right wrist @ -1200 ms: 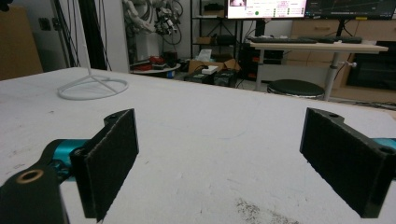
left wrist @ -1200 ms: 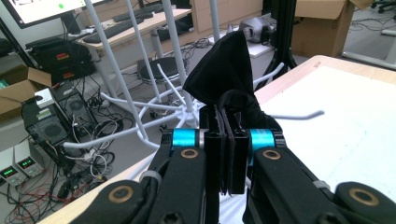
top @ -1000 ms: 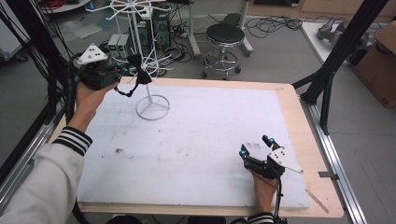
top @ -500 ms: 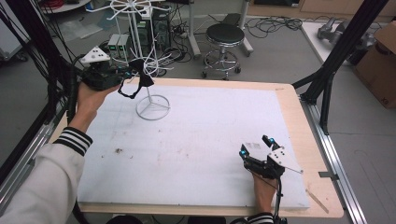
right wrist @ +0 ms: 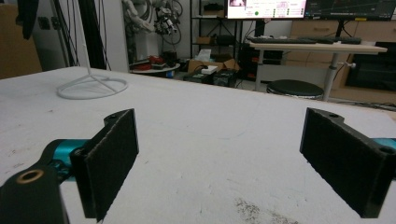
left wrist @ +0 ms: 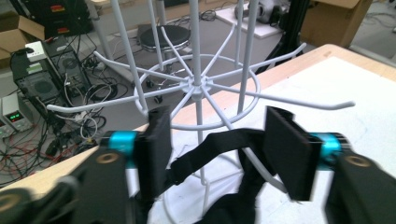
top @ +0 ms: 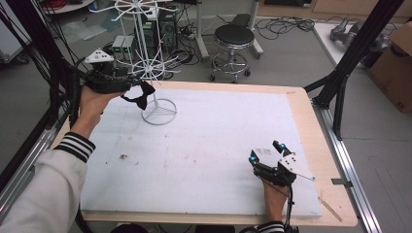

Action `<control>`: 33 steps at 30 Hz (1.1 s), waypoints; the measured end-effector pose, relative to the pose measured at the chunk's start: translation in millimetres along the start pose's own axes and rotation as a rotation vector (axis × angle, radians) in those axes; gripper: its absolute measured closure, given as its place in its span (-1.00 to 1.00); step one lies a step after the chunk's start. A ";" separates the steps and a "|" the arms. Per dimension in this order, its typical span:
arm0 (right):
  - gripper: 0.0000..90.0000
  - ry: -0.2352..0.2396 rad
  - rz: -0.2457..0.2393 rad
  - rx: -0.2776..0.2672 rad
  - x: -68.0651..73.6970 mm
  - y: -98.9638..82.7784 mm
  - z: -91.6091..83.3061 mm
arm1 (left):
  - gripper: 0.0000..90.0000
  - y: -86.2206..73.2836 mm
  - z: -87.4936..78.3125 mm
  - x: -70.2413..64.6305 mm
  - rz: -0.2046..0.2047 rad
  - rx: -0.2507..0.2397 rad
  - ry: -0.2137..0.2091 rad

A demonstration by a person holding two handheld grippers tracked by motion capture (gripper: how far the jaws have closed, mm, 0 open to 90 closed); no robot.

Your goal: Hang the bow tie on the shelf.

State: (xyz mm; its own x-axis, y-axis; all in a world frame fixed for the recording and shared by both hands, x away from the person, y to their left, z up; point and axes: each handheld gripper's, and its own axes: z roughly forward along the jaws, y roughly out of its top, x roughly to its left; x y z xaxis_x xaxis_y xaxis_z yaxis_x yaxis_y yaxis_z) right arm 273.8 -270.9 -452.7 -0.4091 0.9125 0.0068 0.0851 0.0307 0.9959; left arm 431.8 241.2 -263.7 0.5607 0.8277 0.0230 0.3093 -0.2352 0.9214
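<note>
High view: nearest the person, the right tongs (top: 269, 160) rest low on the white tabletop (top: 218, 141), jaws spread wide and holding nothing. Farther off at the left, the left tongs (top: 138, 90) are raised beside the white wire rack (top: 145, 58), a black strap-like item (top: 138, 99) dangling at their tips; the left gripper view shows it draped between the parted jaws, and whether it is pinched cannot be told. Judged from this, the step is hanging the item on a rack arm (left wrist: 299, 100): threading its loop squarely over one hooked tip before letting go would serve best
</note>
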 end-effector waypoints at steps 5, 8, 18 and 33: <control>-0.76 -0.001 0.000 -0.004 -0.4 -0.1 0.2 | -0.52 1.2 -5.2 -2.0 -0.009 -0.012 -0.037; -0.76 -0.002 -0.002 -0.003 -0.3 0.0 0.3 | -0.64 0.5 -16.1 -5.8 -0.010 -0.061 -0.064; -0.76 0.000 0.004 0.002 -0.6 0.2 0.5 | -0.73 -28.3 -66.1 -10.2 0.056 -0.201 -0.129; -0.76 -0.003 -0.005 0.001 -0.2 0.1 0.4 | -0.76 -139.5 -88.3 -18.6 0.068 -0.304 -0.145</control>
State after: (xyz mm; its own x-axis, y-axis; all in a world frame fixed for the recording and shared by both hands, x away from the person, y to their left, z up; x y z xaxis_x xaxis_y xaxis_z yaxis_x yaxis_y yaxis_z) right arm 274.3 -270.9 -452.7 -0.4069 0.9135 0.0012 0.0839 0.0360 0.9958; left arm 310.3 303.7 -358.4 0.6822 0.7292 0.0534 0.0364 -0.1068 0.9936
